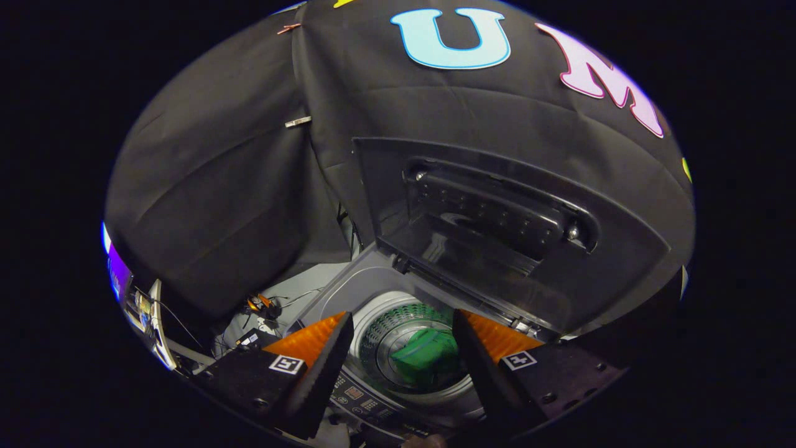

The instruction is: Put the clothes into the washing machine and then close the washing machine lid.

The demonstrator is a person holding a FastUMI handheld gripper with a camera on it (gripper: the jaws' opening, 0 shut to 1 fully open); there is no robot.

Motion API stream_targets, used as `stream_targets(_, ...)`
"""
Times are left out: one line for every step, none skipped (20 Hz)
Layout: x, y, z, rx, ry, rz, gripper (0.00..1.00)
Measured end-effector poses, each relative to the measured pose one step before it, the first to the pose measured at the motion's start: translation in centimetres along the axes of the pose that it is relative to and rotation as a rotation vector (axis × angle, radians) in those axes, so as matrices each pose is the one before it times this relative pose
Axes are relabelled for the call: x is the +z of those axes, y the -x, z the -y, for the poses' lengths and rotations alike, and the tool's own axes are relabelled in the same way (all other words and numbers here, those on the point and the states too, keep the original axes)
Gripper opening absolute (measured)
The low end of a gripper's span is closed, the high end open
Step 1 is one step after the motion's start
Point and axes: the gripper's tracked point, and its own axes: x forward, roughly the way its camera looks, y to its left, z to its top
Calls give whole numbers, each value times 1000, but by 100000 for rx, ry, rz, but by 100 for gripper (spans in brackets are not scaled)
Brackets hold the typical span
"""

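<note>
- Your gripper [403, 345] is spread wide, holding nothing.
- Green cloth [426, 361] lies in the drum [398, 323], seen between your fingers.
- Lid [497, 236] stands raised at 1 o'clock beyond the drum.
- Washer's panel [360, 398] sits near your fingertips.

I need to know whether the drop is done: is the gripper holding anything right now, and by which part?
Nothing is held. The gripper is open, its fingers apart with nothing between them; the green cloth lies below in the washing machine drum, whose lid stands open.
</note>
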Motion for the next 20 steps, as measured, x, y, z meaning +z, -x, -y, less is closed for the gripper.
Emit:
stream_targets(486,287,-528,1877,164,1958,99)
stream_targets(378,192,-295,659,452,2009,99)
stream_targets(418,100,260,-802,1369,2057,99)
stream_targets(541,48,111,-701,1162,2747,99)
stream_targets(769,258,-45,-292,1232,3162,99)
stream_targets(928,281,-129,282,604,3525,99)
stream_targets(977,343,-48,97,385,3973,99)
stream_targets(928,249,180,-574,466,4093,99)
stream_targets(892,179,308,-1264,615,3836,99)
stream_targets(946,190,481,-1860,384,3925,99)
stream_targets(980,111,495,-1990,-286,4143,99)
stream_targets(882,-174,499,-2179,-770,4307,99)
stream_targets(805,-64,504,-1923,-917,3663,99)
stream_targets(735,78,712,-2786,-814,2569,99)
stream_targets(479,-95,842,-3222,-740,2264,99)
stream_targets(512,-174,1039,-3793,-938,1957,99)
stream_targets(287,-305,986,-4148,-1016,1491,99)
stream_targets(277,-415,1256,-4233,-1093,1532,99)
stream_targets(351,-197,1070,-4518,-1456,1604,99)
stream_targets(494,-350,1231,-5406,-1343,2004,99)
